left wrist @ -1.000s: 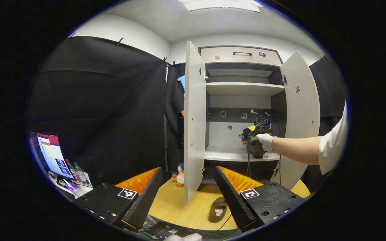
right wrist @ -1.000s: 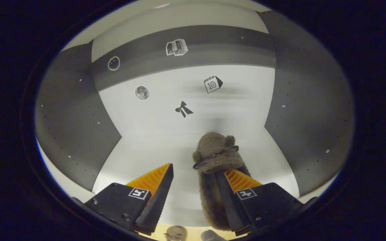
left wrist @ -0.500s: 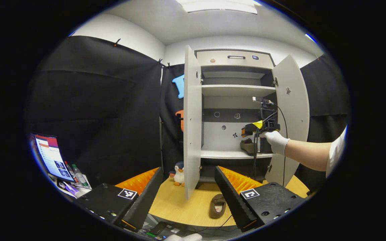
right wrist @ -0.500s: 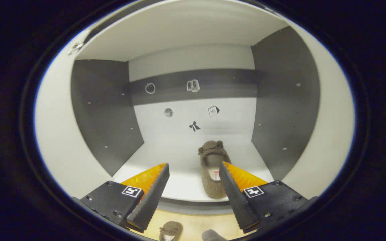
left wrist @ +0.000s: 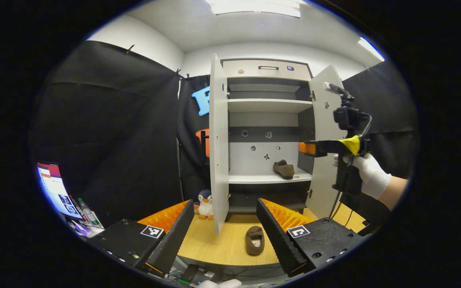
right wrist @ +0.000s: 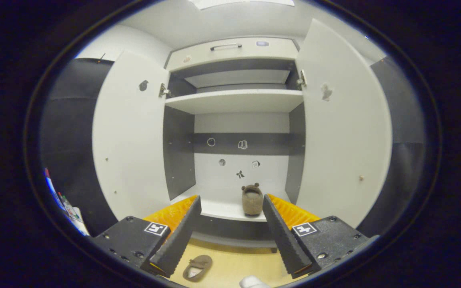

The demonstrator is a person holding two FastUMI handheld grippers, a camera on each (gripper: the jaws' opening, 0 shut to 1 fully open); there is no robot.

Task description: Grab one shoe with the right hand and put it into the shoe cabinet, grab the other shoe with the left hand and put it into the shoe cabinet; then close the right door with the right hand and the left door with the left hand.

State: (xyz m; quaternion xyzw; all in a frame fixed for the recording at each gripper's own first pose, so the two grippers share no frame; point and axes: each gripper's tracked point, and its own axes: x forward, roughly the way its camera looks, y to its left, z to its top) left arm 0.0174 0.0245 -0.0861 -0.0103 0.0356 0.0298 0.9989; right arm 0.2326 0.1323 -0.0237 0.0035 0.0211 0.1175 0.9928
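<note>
- Starting at the left of the left gripper view, a monitor [left wrist: 52, 188] and some bottles [left wrist: 86, 206] sit at the booth's edge, with a toy penguin [left wrist: 204, 204] just beside the left door [left wrist: 218, 144], which stands swung wide so the shelves are reachable.
- The left gripper [left wrist: 224, 230] hangs released, jaws wide and empty, low and near over the wooden floor [left wrist: 222, 248].
- The second shoe [left wrist: 254, 240] lies on that floor between the jaws in the view but farther off and untouched, likely the next pick.
- Inside the shoe cabinet [right wrist: 234, 100], the first shoe [right wrist: 252, 200] rests on the lower shelf [right wrist: 222, 208], right of centre, toe to the back wall.
- The right gripper [right wrist: 230, 228] is released too, jaws spread and empty, well apart from that shoe, which shows between them.
- The right door [right wrist: 342, 132] stands open; a gloved hand [left wrist: 368, 178] holds this gripper before it.
</note>
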